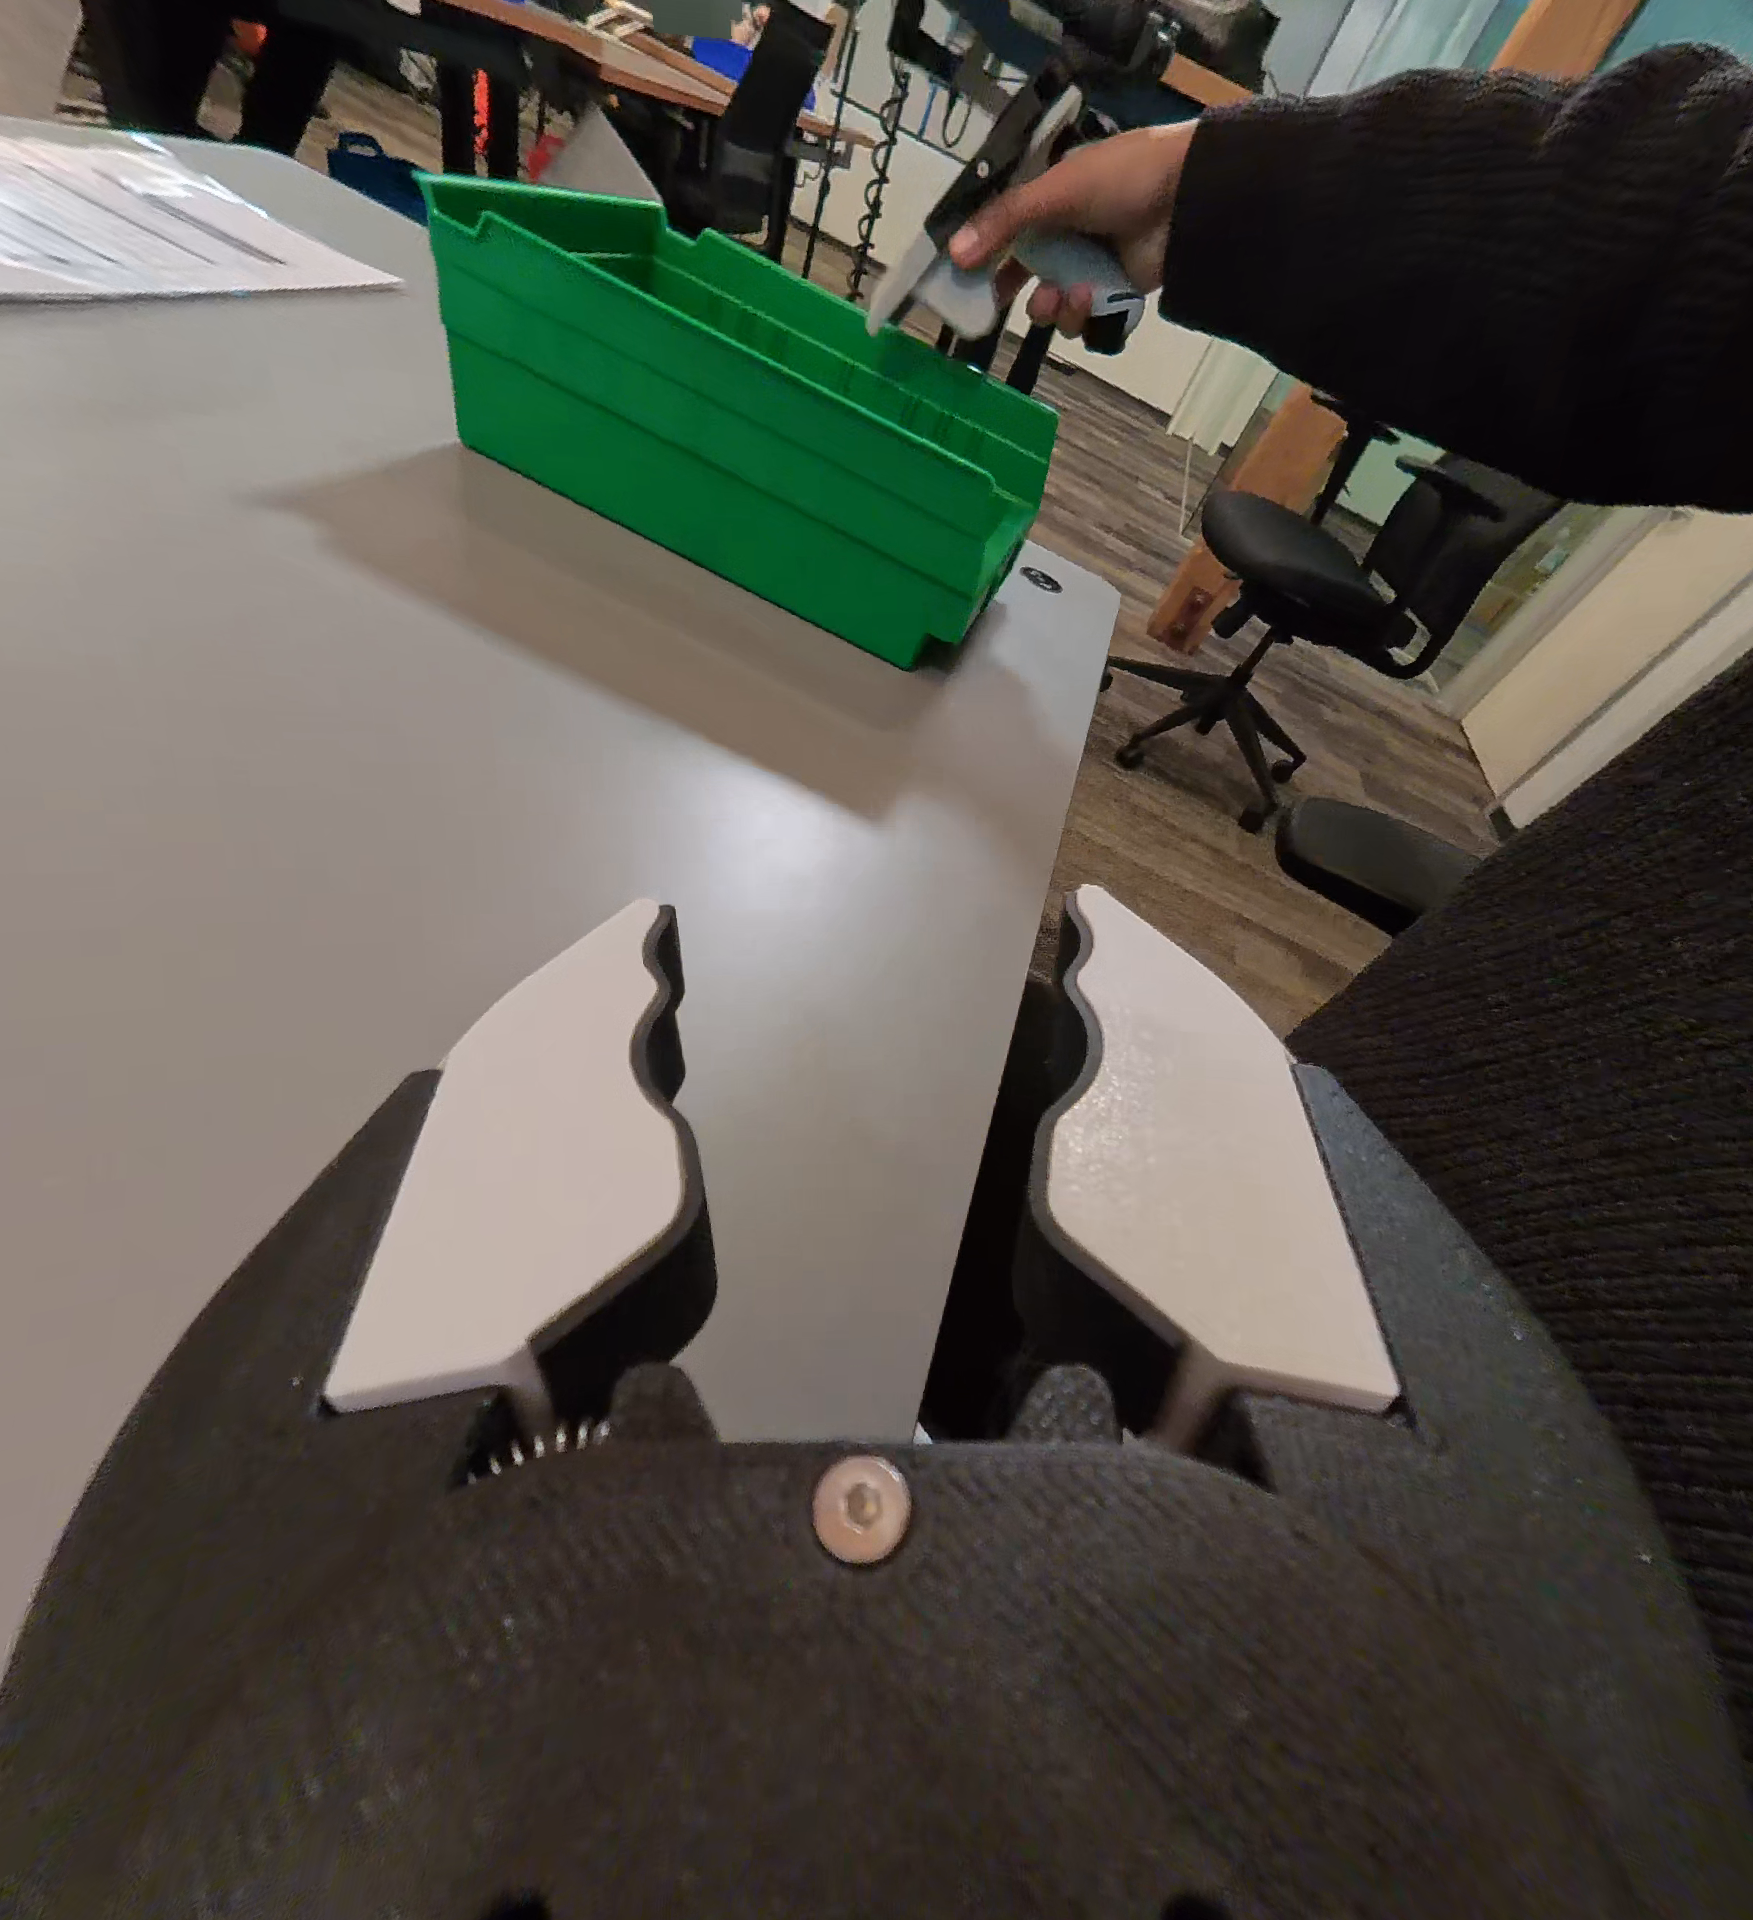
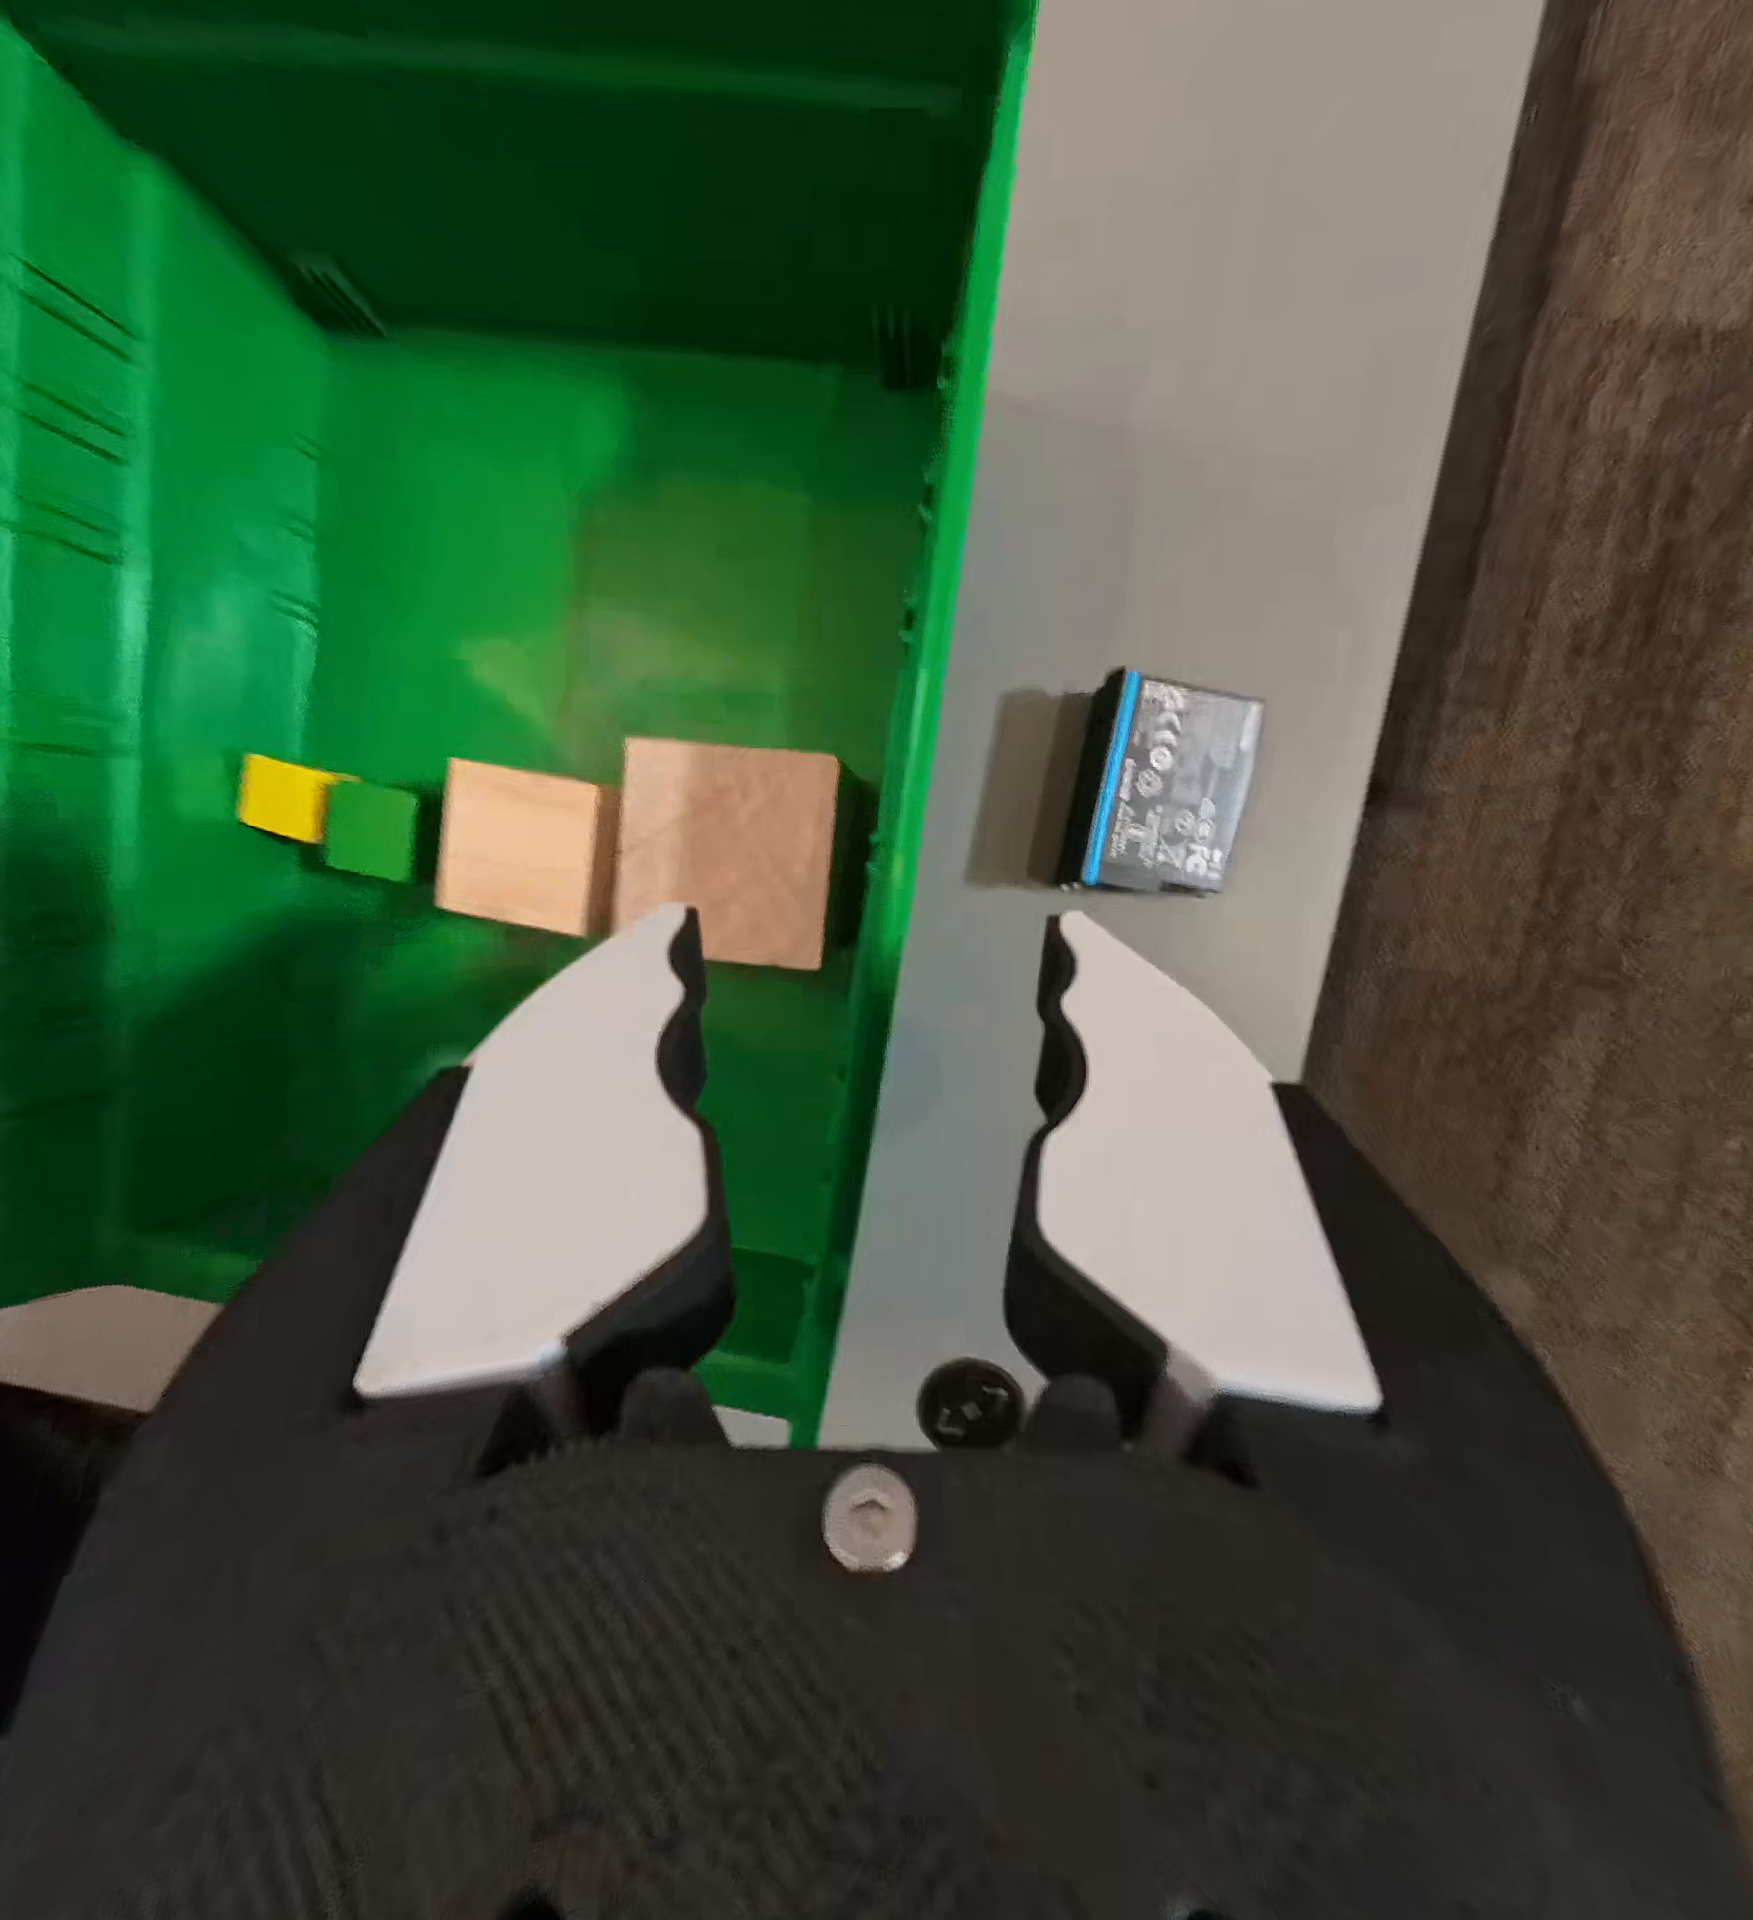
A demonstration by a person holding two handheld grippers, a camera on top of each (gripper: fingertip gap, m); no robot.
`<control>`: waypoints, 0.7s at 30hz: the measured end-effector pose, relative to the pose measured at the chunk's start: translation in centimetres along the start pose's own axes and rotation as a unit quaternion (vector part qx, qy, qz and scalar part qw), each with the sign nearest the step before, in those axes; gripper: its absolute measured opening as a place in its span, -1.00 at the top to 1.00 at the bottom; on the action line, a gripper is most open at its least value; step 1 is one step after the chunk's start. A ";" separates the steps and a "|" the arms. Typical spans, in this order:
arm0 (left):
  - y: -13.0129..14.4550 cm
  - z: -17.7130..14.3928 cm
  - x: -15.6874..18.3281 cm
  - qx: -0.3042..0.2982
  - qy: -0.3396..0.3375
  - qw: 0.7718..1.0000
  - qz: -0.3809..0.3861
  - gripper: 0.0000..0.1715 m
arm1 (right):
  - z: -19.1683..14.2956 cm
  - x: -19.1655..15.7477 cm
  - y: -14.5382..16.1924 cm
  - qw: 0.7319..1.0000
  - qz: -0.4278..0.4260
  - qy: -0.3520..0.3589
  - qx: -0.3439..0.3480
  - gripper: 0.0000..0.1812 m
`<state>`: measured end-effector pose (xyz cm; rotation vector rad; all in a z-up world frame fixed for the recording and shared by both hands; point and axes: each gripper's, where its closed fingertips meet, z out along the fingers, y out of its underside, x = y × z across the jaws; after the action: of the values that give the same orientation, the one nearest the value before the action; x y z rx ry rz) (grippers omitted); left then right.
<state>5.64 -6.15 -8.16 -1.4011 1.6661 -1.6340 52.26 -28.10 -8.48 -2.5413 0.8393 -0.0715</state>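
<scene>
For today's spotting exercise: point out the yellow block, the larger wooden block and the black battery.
yellow block (image 2: 274, 795), right wrist view, its top face.
larger wooden block (image 2: 732, 836), right wrist view, its top face.
black battery (image 2: 1168, 784), right wrist view, its labelled face.

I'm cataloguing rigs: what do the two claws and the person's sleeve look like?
Both the left claw and right claw have pale grey fingers with wavy black inner pads on a textured black body with a silver hex screw. The sleeve is dark ribbed knit.
</scene>
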 end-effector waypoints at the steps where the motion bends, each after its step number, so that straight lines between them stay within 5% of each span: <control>1: 0.0 0.0 -0.2 0.001 0.000 1.000 -0.007 0.19 | 0.6 0.4 0.6 1.000 -0.011 0.011 -0.027 0.28; 11: -1.7 -0.6 -1.8 0.062 0.011 0.993 -0.103 0.21 | 3.3 1.4 2.8 0.993 0.001 0.014 -0.118 0.52; 18: -0.3 -0.1 -2.1 0.023 0.011 0.994 -0.110 0.23 | 4.3 1.2 3.3 0.992 0.020 -0.003 -0.124 0.63; 21: 0.1 0.3 -1.6 0.010 0.022 0.994 -0.104 0.23 | 4.6 0.0 3.2 0.990 0.023 -0.051 -0.127 0.93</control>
<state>6.48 -5.00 -8.88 -1.5844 1.5661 -1.8021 51.38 -28.52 -13.98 -2.7326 0.9167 0.1896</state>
